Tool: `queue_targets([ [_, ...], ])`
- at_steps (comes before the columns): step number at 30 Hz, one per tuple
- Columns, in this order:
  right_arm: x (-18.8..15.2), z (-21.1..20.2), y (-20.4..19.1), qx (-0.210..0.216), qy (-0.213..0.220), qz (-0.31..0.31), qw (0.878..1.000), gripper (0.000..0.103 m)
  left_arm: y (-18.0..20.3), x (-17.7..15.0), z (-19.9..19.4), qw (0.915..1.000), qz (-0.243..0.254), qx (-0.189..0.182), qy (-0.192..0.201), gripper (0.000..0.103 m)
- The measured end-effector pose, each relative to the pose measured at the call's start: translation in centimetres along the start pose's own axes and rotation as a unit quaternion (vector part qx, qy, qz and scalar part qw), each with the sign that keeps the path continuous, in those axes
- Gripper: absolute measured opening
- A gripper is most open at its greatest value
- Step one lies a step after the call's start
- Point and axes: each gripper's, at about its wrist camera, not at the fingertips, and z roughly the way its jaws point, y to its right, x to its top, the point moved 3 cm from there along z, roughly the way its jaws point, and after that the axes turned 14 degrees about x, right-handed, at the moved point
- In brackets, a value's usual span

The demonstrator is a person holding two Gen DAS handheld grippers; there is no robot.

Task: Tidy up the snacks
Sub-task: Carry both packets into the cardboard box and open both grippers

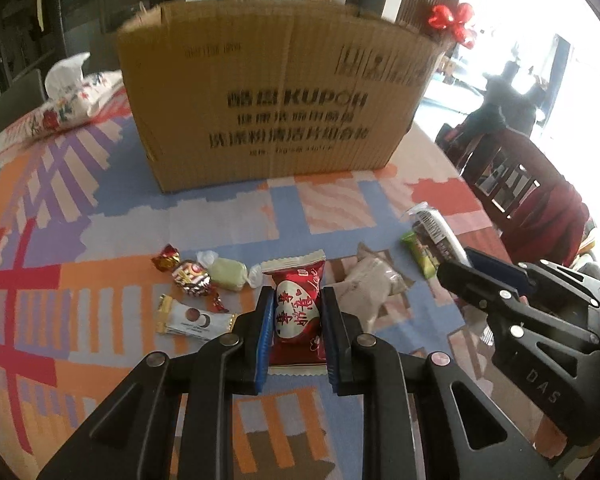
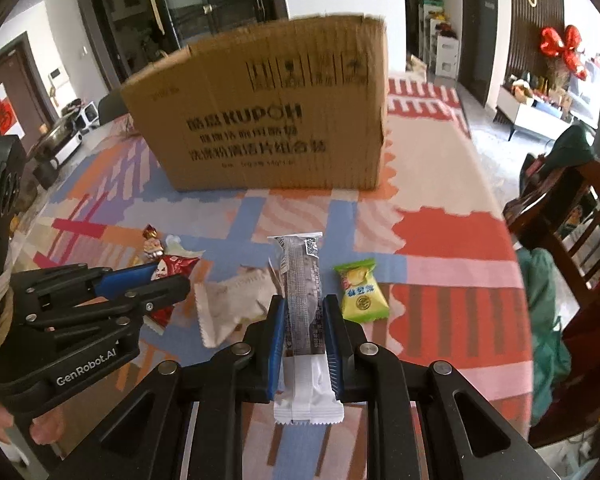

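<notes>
My left gripper (image 1: 297,294) is shut on a red and white candy packet (image 1: 297,312), just above the tablecloth. My right gripper (image 2: 303,302) is shut on a long grey and white snack bar (image 2: 302,300). A tall brown cardboard box (image 1: 276,96) stands behind the snacks; it also shows in the right wrist view (image 2: 268,120). On the cloth lie a red foil candy (image 1: 188,274), a pale green candy (image 1: 230,274), a white chocolate bar (image 1: 192,318), a beige packet (image 2: 230,306) and a green packet (image 2: 360,292).
A patterned tablecloth (image 1: 80,240) covers the round table. A floral tissue pack (image 1: 72,100) lies at the back left. Wooden chairs (image 2: 572,232) stand at the table's right edge. The right gripper shows in the left wrist view (image 1: 476,276).
</notes>
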Motion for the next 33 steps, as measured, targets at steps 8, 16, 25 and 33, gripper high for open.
queue_targets([
  [8, 1.4, -3.4, -1.8, 0.0, 0.045, -0.017, 0.999, 0.02, -0.5, 0.6, -4.2, 0.9989, 0.002, -0.01, 0.046, 0.023],
  [16, 3.9, -6.2, -3.6, 0.017, 0.089, -0.032, 0.995, 0.02, -1.2, 2.7, -8.0, 0.9955, 0.007, -0.015, 0.093, 0.023],
  [25, 7.5, -7.9, -4.8, 0.028, 0.124, -0.048, 0.991, 0.02, -2.2, 6.1, -10.6, 0.9911, 0.014, -0.003, 0.132, 0.023],
  [33, 11.6, -8.4, -5.2, 0.032, 0.14, -0.062, 0.988, 0.02, -3.3, 10.0, -12.0, 0.9858, 0.018, 0.017, 0.166, 0.023],
])
